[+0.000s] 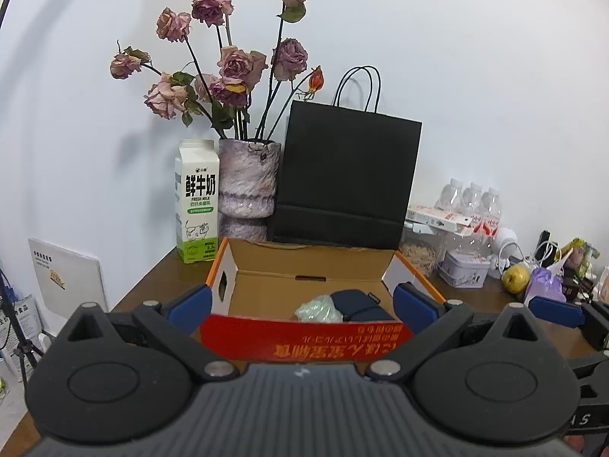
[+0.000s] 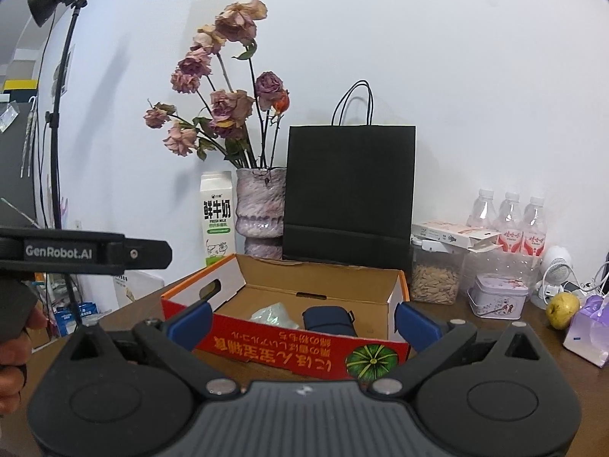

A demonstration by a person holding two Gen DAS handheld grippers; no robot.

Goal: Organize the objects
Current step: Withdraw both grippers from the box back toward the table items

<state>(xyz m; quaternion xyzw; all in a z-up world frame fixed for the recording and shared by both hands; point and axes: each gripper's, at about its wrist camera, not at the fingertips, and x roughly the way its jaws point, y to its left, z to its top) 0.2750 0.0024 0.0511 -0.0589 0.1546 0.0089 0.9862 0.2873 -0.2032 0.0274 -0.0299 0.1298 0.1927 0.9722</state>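
An open cardboard box with a red front wall sits on the brown table, right in front of both grippers. Inside lie a crumpled pale green plastic bag and a navy pouch. My left gripper is open, its blue pads spread about as wide as the box, holding nothing. In the right wrist view the box shows the green bag and navy pouch. My right gripper is open and empty too. The left gripper's black body reaches in at far left, held by a hand.
Behind the box stand a milk carton, a vase of dried roses and a black paper bag. To the right are water bottles, a seed jar, a tin, a pear and a purple bag.
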